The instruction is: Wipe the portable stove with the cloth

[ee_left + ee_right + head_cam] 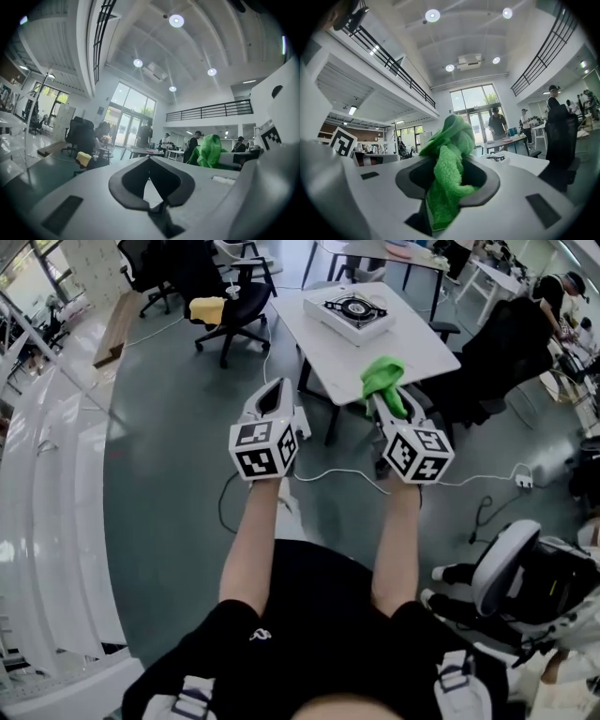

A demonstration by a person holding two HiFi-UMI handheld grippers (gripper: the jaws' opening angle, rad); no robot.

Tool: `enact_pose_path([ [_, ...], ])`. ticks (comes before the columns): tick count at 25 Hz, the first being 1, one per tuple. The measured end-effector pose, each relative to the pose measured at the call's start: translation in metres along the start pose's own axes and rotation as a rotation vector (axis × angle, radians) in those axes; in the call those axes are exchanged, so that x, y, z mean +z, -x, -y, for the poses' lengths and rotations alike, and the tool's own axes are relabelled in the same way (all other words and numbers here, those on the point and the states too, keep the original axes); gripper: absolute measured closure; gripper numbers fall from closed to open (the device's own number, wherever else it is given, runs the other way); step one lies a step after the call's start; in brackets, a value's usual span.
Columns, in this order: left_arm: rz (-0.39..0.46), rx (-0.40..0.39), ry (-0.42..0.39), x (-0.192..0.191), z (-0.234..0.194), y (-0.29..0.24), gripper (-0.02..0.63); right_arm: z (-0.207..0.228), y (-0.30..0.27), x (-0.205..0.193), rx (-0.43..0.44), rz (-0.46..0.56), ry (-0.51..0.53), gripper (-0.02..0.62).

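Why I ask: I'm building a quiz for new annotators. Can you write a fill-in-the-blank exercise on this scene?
1. The right gripper is shut on a ____ cloth.
2. The left gripper is shut and holds ____.
3. The portable stove rests on a table whose top is ____.

Missing words: green; nothing; white.

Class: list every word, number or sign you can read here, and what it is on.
Readable words or numbers: none.
Left gripper and right gripper: black-and-white square markers, patterns only, no letters.
Person's black shirt: small white mark, too small to read.
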State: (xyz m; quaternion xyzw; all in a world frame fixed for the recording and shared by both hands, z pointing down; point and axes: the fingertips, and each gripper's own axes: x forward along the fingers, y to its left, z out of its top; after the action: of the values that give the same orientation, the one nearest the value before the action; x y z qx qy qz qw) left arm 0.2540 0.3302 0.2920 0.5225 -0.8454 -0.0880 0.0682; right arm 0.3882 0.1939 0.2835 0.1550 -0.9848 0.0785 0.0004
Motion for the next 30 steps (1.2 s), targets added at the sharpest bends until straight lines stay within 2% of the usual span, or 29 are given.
enact_pose_path([
  [5,-0.014,-0.024,0.005,-0.007,-0.014,-0.052,0.607,0.028,-0.036,-0.004,-0.044,0.001,-0.011,0.469],
  [9,-0.083,-0.059,-0.121,-0.029,-0.022,-0.103,0.607,0.057,-0.076,-0.028,-0.097,-0.030,-0.040,0.469],
  [11,-0.110,-0.089,-0.143,-0.038,-0.028,-0.131,0.607,0.072,-0.101,-0.040,-0.123,-0.048,-0.058,0.469],
  [19,-0.192,-0.124,-0.113,-0.049,-0.101,-0.247,0.607,0.104,-0.231,-0.067,-0.172,-0.102,-0.106,0.469],
  [26,-0.231,-0.126,-0.091,-0.043,-0.171,-0.328,0.607,0.103,-0.350,-0.082,-0.156,-0.149,-0.124,0.469],
  [30,-0.248,-0.143,-0.056,-0.046,-0.197,-0.361,0.607,0.099,-0.390,-0.091,-0.157,-0.189,-0.101,0.469],
])
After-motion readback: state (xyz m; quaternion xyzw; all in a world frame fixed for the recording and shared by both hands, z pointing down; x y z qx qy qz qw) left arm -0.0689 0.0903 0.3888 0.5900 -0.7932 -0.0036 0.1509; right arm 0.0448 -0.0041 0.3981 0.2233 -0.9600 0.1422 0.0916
